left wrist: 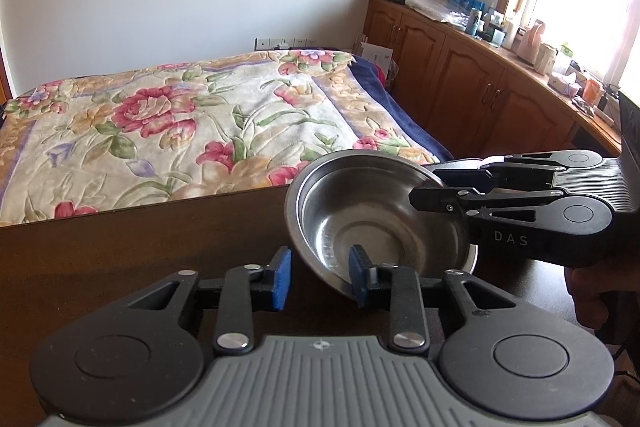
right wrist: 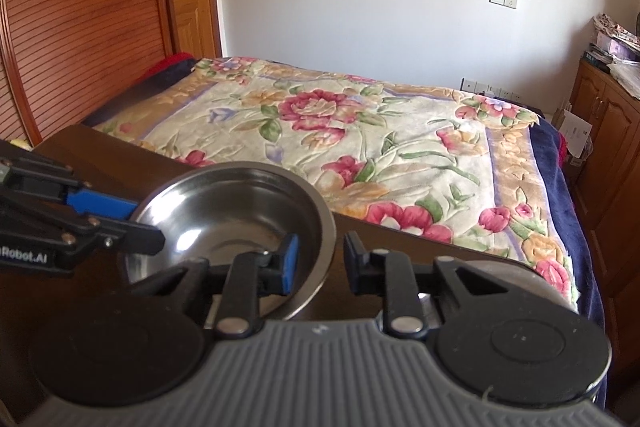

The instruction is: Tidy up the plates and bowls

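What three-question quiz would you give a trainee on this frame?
1. True or false: the steel bowl is upside down.
2. Which gripper has a finger inside the bowl? A left only; B right only; C both.
3. Fill in: the bowl sits ___ (level/tilted).
Key: 1 false, its opening faces up. 2 C: the left gripper and the right gripper each straddle the rim, jaws open. 3 tilted.

An empty, shiny steel bowl (left wrist: 380, 211) sits tilted on the dark wooden table (left wrist: 140, 247).
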`<state>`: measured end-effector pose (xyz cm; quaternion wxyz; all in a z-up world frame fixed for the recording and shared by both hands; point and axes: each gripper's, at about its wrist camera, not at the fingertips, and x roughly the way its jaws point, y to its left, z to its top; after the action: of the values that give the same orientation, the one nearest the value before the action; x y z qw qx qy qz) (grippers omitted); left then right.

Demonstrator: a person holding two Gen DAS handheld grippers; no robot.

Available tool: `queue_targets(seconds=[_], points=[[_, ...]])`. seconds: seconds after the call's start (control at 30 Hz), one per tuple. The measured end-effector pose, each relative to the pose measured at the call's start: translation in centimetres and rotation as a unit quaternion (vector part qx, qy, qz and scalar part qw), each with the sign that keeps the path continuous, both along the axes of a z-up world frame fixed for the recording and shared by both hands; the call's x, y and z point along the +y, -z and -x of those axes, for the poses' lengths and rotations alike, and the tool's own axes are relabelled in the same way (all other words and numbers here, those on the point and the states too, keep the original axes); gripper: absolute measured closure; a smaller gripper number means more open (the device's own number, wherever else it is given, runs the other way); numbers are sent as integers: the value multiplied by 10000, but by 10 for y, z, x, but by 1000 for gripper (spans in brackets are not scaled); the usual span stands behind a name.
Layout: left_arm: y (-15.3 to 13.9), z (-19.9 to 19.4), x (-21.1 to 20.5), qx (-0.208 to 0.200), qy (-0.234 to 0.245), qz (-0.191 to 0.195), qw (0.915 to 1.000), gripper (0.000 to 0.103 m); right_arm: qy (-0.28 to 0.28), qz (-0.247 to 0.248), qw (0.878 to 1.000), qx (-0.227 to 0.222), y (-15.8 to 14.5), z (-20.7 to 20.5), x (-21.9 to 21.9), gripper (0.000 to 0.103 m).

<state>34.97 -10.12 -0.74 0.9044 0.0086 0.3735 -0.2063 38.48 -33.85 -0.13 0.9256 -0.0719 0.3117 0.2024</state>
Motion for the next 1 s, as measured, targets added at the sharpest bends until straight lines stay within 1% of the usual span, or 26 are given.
queue_targets(seconds=[0.13,0.27,0.4,0.53,0.63,1.0], points=[[2,0,4,76,-55,41,9999,78,-87,-82,9999,63,0,3,2,87],[1,0,9,132,-197,42,9997,82,-122,-334,9992,194,-2,5,1,88],[-3,7,14,106,-186,91,9997,86,-126,-417,9989,151,-6,12,0,90],[-11,17,18,26,-232,144,9996,91,-154,-480,9987,26,-14,22,1,91],[-19,25,22,-80,-229,184,9995,93,-191,-490,9986,-103,-23,31,0,91],[-48,60,24,-472,-123,270,9984,94,-170,-510,9970,-558,-50,63,-5,91]])
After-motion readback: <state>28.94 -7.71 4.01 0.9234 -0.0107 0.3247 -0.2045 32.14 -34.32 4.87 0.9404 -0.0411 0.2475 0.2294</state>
